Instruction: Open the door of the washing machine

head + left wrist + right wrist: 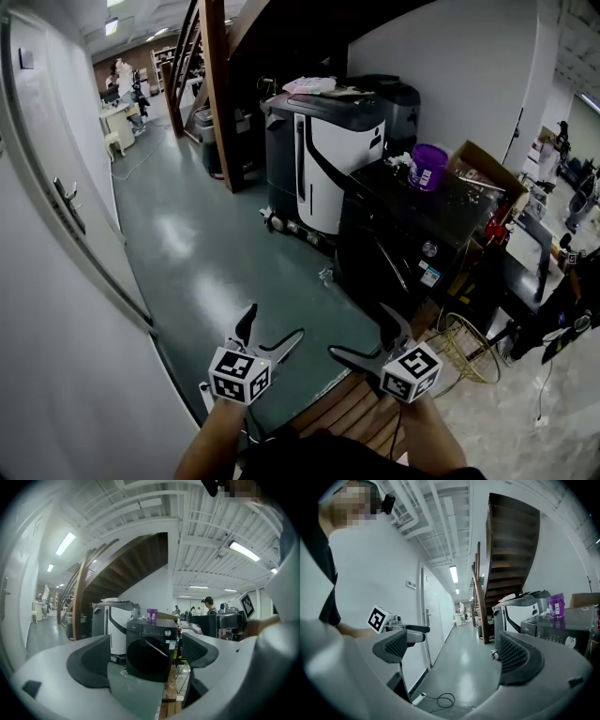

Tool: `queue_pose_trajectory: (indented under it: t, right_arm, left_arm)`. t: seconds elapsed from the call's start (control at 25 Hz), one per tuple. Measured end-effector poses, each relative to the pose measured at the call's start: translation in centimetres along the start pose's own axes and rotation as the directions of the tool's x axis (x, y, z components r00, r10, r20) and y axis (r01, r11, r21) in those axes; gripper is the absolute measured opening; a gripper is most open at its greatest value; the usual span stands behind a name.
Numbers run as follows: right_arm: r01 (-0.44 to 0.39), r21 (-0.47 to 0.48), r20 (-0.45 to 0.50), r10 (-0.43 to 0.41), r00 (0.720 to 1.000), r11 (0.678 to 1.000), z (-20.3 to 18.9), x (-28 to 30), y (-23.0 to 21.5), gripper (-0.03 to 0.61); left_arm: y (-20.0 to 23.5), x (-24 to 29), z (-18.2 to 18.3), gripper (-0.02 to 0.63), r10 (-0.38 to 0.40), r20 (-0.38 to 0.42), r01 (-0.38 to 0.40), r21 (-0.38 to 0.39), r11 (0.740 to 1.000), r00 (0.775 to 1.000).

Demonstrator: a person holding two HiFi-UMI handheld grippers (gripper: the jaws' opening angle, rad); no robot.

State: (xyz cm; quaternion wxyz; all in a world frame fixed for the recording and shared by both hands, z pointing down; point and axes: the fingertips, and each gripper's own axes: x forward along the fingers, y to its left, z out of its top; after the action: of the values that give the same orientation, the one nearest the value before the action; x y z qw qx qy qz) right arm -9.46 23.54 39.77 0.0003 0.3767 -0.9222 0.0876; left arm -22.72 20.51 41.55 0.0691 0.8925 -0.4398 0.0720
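Left gripper (274, 326) and right gripper (361, 333) both gape wide, nothing in either. The washing machine (398, 239) stands well ahead on my right, its door (146, 654) shut. Coming in at this slant, I may miss the door's edge and slip off.

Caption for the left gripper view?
Left gripper, jaws open and empty, faces the black washing machine, door shut.
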Motion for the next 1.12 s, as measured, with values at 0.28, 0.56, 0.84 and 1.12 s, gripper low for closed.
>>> queue_pose_trajectory:
  t: [0.28, 0.56, 0.84, 1.12]
  right_arm:
    - [-0.019, 0.022, 0.050, 0.018, 0.999, 1.000, 0.2, -2.9, -1.5, 0.588]
    - [-0.007, 0.036, 0.014, 0.006, 1.000, 0.999, -1.2, -3.6, -2.7, 0.588]
    - [-0.010, 0.078, 0.000, 0.010, 1.000, 0.997, -1.3, -1.9, -4.9, 0.586]
    - [-0.010, 0.065, -0.049, 0.013, 0.999, 0.998, -1.5, 3.5, -9.0, 0.586]
  left_arm:
    - [-2.8, 2.1, 0.3, 0.492, -0.015, -0.004, 0.015, 0.003, 1.000, 1.000]
    - [-3.6, 3.0, 0.0, 0.499, -0.016, -0.029, 0.016, 0.013, 1.000, 0.999]
    - [-1.8, 5.0, 0.0, 0.499, -0.019, -0.029, 0.019, -0.009, 1.000, 0.999]
    - [2.7, 9.4, -0.2, 0.497, -0.022, -0.028, 0.022, -0.030, 0.999, 0.999]
